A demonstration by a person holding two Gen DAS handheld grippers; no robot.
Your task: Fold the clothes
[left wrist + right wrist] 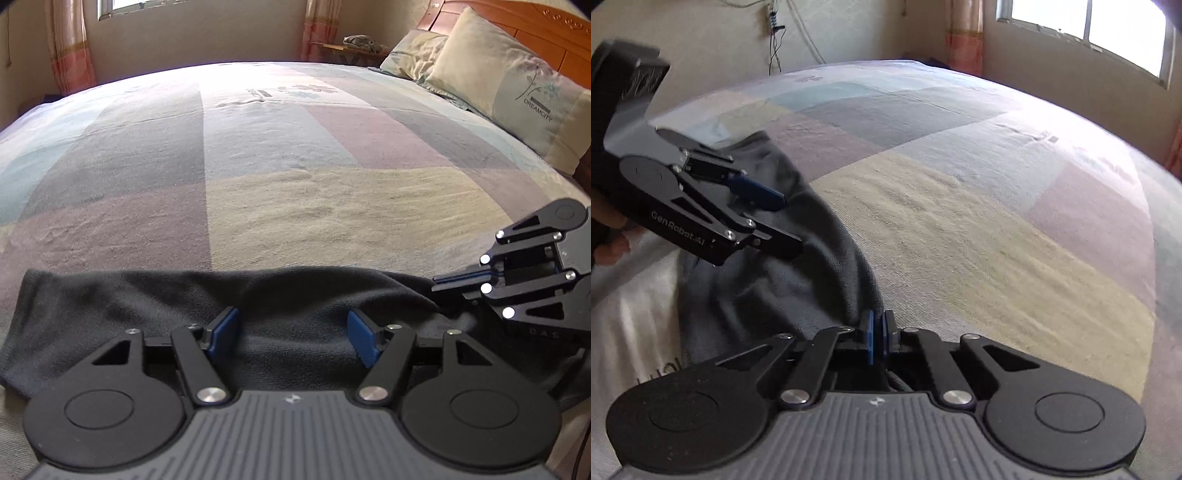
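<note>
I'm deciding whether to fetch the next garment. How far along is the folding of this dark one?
Early. The dark garment lies as a rumpled band on the bedspread, not a neat fold. In hand: the right gripper is shut at its edge; whether it pinches fabric is unclear. The left gripper stands open over it. Left: squaring and further folds.

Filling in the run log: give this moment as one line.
task: fold clothes | left gripper: open over dark garment | right gripper: shut on garment edge | bed: garment bunched at near edge
</note>
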